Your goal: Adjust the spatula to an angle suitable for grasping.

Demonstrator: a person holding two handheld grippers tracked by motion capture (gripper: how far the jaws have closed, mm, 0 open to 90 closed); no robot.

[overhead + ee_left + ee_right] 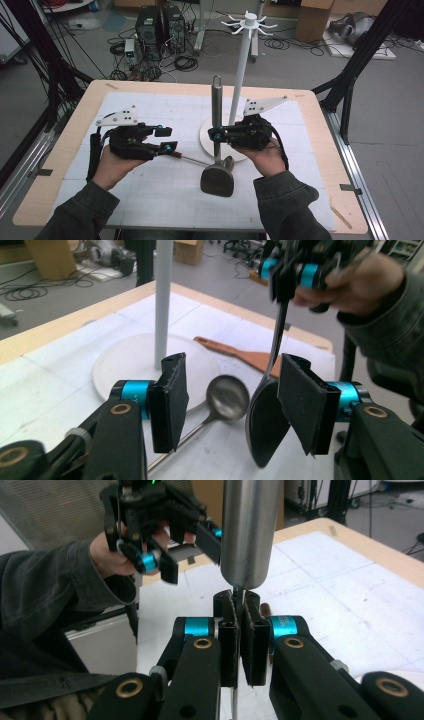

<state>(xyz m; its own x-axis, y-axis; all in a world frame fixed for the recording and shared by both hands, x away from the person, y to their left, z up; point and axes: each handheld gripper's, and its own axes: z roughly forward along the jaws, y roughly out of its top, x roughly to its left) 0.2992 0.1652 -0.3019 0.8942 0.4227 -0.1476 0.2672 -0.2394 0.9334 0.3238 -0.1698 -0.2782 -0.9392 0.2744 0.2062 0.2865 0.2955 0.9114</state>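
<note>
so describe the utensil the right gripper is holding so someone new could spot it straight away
Start at the white hook stand rising from its round base mid-table. Just in front of it, the right gripper is shut on the thin shank of a dark spatula, held upright with the blade down on the mat. Unlike the small ladle and wooden spatula lying flat, it stands vertical with a thick steel handle.

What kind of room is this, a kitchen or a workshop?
Most likely a lab or workshop, not a kitchen: black computer towers stand on a grey floor strewn with loose black cables, and dark metal frame struts stand around the pale wooden table.
</note>
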